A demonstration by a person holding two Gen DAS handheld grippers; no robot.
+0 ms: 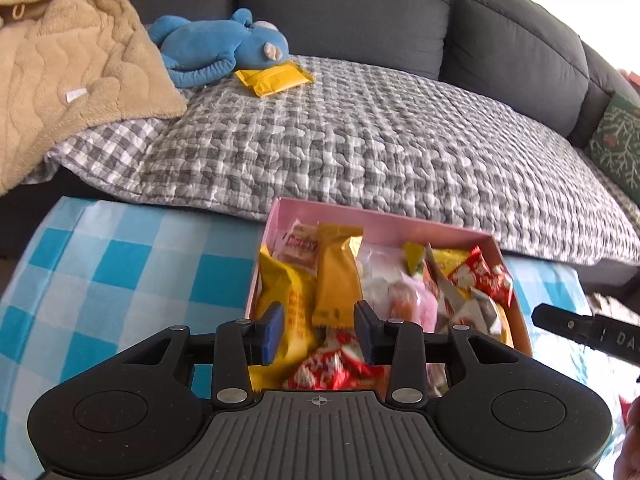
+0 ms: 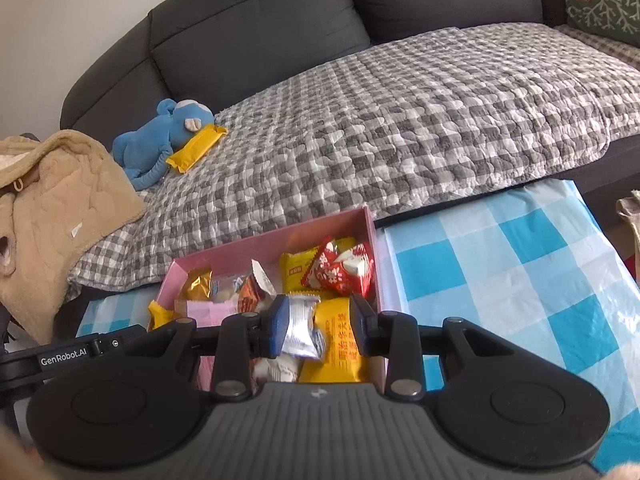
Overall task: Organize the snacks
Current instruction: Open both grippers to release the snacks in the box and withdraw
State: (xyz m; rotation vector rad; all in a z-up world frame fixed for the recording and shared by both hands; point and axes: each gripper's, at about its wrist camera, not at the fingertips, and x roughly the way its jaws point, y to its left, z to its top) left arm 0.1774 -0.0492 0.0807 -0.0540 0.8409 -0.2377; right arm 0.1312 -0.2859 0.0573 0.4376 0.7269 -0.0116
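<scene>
A pink box [image 1: 280, 216] full of wrapped snacks sits on a blue checked tablecloth [image 1: 120, 272] in front of the sofa. It also shows in the right wrist view [image 2: 280, 236]. My left gripper [image 1: 319, 332] is open and empty, just above the box's near end, over a gold snack bar [image 1: 336, 276] and red packets [image 1: 324, 368]. My right gripper [image 2: 318, 330] is open and empty above a silver packet [image 2: 300, 328] and a yellow packet [image 2: 340, 344]. One yellow snack packet [image 1: 274, 77] lies on the sofa quilt by a blue plush toy; it shows in the right wrist view too [image 2: 196, 148].
A blue plush toy [image 1: 216, 46] and a tan fleece blanket [image 1: 68, 68] lie on the left of the grey sofa [image 1: 340, 4]. A grey checked quilt [image 1: 360, 140] covers the seat. A green patterned cushion [image 1: 618, 140] is at the right.
</scene>
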